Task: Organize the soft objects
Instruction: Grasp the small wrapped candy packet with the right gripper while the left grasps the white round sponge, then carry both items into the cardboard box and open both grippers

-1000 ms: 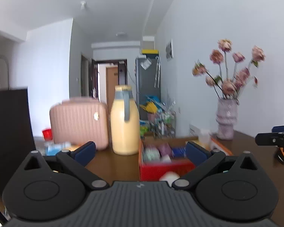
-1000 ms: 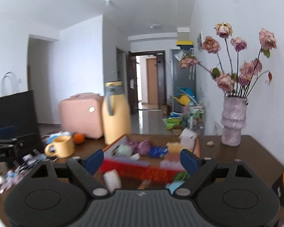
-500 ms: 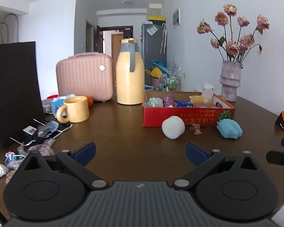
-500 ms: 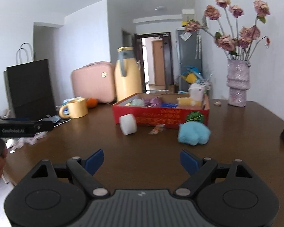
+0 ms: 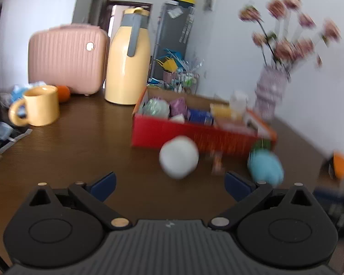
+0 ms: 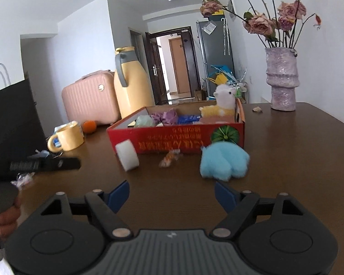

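Now both claws sit lower and nearer the dark brown wooden tabletop [image 6: 286,151] than a second ago, when their cameras looked mostly at walls and ceiling; the loose soft items are framed ahead of them.

Left to right in the right wrist view: the yellow ceramic mug [image 6: 66,137] and small orange fruit [image 6: 89,126] stand before the pink ribbed hard-shell case [image 6: 89,100] and the tall yellow thermos jug [image 6: 131,84]. The white foam roll [image 6: 127,154] lies on the tabletop just in front of the red cardboard box [image 6: 172,138], which already contains several soft toys, including a white and yellow plush alpaca [image 6: 222,104]. A small wrapped sweet [image 6: 169,158] lies between the roll and the light blue plush paw [image 6: 223,161], which rests against the box front. The purple textured vase of dried roses [image 6: 282,80] stands well apart at the right.

The left claw [image 5: 169,181] is spread wide and empty, aimed toward the roll. The right claw [image 6: 170,194] is also empty; its jaws are closing slightly with nothing between them, aimed between roll and paw.

Judgement: two soft items remain outside the box; the descent indicates pick-up comes next.
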### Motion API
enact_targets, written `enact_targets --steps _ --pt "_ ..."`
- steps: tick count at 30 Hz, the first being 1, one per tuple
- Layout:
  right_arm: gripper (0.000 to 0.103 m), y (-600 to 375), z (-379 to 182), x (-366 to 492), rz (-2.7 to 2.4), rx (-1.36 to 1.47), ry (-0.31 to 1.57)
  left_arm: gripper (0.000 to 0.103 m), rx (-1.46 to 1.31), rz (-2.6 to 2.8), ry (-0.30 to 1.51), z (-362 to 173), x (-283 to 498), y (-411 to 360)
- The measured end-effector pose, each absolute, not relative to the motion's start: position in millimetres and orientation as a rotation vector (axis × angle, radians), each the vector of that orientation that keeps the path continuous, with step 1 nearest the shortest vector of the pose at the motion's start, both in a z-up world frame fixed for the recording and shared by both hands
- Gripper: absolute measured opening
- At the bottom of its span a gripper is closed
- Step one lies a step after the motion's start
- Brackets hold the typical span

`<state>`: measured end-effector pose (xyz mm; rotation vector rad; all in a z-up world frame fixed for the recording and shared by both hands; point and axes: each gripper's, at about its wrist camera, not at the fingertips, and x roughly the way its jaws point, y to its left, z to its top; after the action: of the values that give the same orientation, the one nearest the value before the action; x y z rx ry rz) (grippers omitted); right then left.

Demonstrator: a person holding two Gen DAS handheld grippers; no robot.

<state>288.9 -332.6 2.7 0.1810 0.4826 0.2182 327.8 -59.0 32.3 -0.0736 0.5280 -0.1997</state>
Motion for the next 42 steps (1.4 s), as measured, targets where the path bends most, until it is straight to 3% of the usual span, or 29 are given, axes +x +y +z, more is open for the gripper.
enact_targets --steps 3,6,8,9,10,16,20,23,30,42 --pt "0.069 -327 1 328 0.215 0.195 0.503 0.103 -0.163 -0.199 0.522 36 372 -67" --pt "0.063 -316 -3 364 0.225 0.172 0.528 0.101 -0.151 -0.196 0.519 32 415 -84" --pt "0.063 -308 -8 388 0.208 0.146 0.551 0.085 -0.128 -0.204 0.539 23 438 -96" --pt "0.061 -305 -10 398 0.201 0.139 0.563 0.063 -0.102 -0.208 0.553 18 448 -103" --pt "0.06 -301 -13 409 0.198 0.133 0.582 0.051 -0.07 -0.198 0.564 13 454 -107" --pt "0.054 -270 -27 456 0.212 0.052 0.641 0.042 -0.032 -0.236 0.574 -1 453 -90" --pt "0.025 -258 -40 483 0.185 0.024 0.695 0.039 -0.034 -0.265 0.558 -2 446 -79" --pt "0.015 -256 -43 484 0.184 0.009 0.691 0.038 -0.018 -0.262 0.542 1 443 -79" --pt "0.013 -265 -25 444 0.206 0.059 0.638 0.038 0.002 -0.247 0.507 10 425 -80" --pt "0.013 -293 1 281 0.29 0.153 0.568 0.039 -0.075 -0.339 0.486 34 283 -65"
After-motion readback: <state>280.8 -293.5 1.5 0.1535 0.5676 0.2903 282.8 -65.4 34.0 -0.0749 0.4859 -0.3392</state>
